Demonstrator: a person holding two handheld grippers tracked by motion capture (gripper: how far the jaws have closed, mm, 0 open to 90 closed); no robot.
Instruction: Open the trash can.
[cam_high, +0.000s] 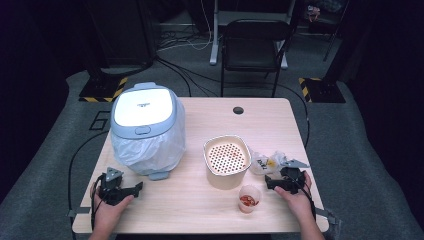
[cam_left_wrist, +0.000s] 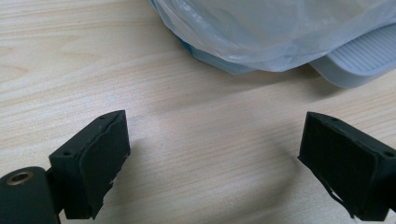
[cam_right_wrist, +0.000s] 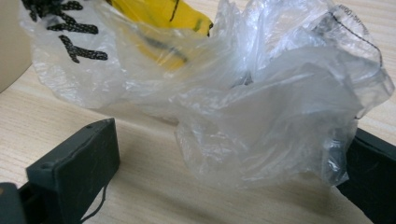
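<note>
A crumpled clear plastic bag (cam_high: 266, 161) with black lettering and a yellow patch lies on the table to the right of a beige perforated strainer bowl (cam_high: 226, 159). My right gripper (cam_high: 272, 183) rests on the table just in front of the bag. In the right gripper view the bag (cam_right_wrist: 261, 107) bulges between the jaws of my right gripper (cam_right_wrist: 224, 177); the jaws stand wide, and the left one is clear of the plastic. My left gripper (cam_high: 136, 189) lies open near the front left, with bare wood between the jaws of my left gripper (cam_left_wrist: 215, 158).
A pedal bin (cam_high: 145, 112) with a white lid and a plastic liner (cam_left_wrist: 280, 32) stands at the left; its grey pedal (cam_left_wrist: 359, 60) juts toward my left gripper. A small cup (cam_high: 249, 198) with red contents sits in front of the bowl. A folding chair (cam_high: 252, 45) stands beyond the table.
</note>
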